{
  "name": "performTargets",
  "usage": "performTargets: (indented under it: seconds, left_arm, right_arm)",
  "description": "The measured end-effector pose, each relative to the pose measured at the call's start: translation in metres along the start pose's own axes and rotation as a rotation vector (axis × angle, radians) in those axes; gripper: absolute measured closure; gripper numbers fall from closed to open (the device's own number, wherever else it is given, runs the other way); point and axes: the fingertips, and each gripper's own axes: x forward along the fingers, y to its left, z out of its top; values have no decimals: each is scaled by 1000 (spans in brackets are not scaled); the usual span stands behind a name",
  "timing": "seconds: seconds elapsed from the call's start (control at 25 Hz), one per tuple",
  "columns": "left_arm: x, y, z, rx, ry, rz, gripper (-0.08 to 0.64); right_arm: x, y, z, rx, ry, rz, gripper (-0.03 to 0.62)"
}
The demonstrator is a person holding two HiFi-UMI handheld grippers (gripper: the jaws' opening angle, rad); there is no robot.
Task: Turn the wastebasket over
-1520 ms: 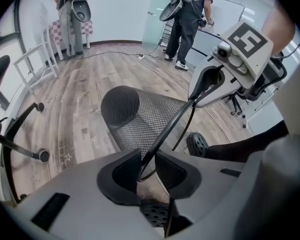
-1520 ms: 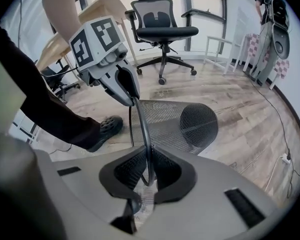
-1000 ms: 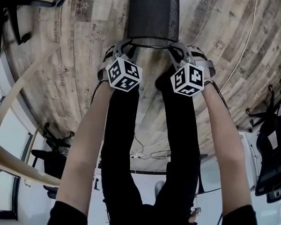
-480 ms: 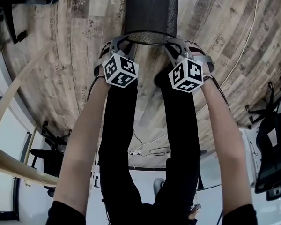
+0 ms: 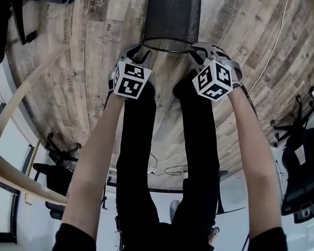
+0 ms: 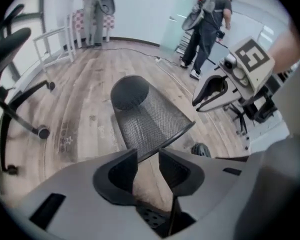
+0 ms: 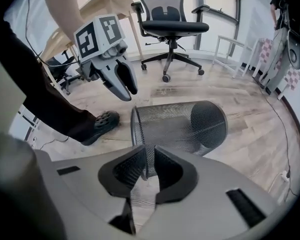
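Observation:
The black mesh wastebasket (image 5: 171, 14) lies on its side on the wood floor, its open rim toward me and its closed bottom (image 7: 208, 124) away. My right gripper (image 5: 198, 54) is shut on the near rim; in the right gripper view the mesh wall (image 7: 149, 161) is pinched between its pads. My left gripper (image 5: 138, 53) is at the rim's other side, and its jaws are opening. In the left gripper view the rim (image 6: 162, 144) runs to the gap between its fingers, and the pads stand clear of it. The right gripper view shows the left gripper (image 7: 124, 86) just above the rim.
My legs and a dark shoe (image 7: 100, 124) stand right behind the basket. An office chair (image 7: 172, 21) and a wooden table (image 7: 97, 6) are beyond it. A chair base (image 6: 20, 99) is at the left. A person (image 6: 210, 29) stands at the far wall. A cable (image 5: 275, 41) crosses the floor at right.
The left gripper has rolled and its jaws have parted from the rim. Both hands and the basket have shifted a little up the head view.

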Motion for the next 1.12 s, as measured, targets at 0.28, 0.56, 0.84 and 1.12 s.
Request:
performTargets:
  seconds: [0.28,0.56,0.84,1.12]
  left_arm:
    - [-13,-34,7,-628,-111,-174,374]
    - [9,-54,23,-1046,-201,-314,359]
    - [30,-45,22,-1181,-209,-312,394]
    - [31,-44,23,-1205,-206,-337,408]
  right_arm:
    - [-16,-42,18,42,-19,-65,523]
    - [-20,-89,40,40,-68,-147,523]
    - [-17,-123,48,25,-89,-192,523]
    - [-6,-161,65,73,-125,-186,385]
